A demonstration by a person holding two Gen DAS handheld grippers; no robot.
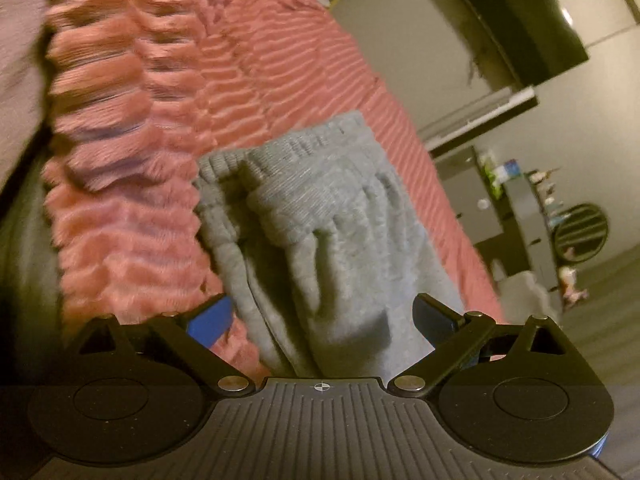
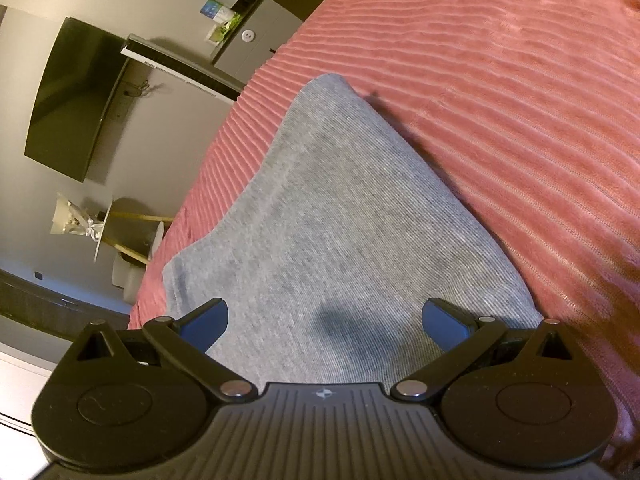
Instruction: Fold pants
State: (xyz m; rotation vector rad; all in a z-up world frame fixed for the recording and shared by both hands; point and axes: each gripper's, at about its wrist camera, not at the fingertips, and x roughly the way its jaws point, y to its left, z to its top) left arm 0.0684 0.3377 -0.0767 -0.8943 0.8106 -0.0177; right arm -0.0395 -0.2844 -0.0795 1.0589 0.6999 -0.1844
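Grey pants (image 1: pixel 320 232) lay bunched mid-frame on pink blanket (image 1: pixel 132 128), left gripper (image 1: pixel 322 316) spread wide over them, right gripper (image 2: pixel 326 320) wide above smooth grey cloth, gripping nothing, dark TV (image 2: pixel 76 100) upper left.

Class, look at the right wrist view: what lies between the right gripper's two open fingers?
Only the grey pants, spread flat on the pink blanket; the right gripper is not gripping them.

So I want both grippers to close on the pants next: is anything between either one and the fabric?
Nothing visible. The gray pants lie bare on the pink blanket, directly between the open right gripper and left gripper fingers.
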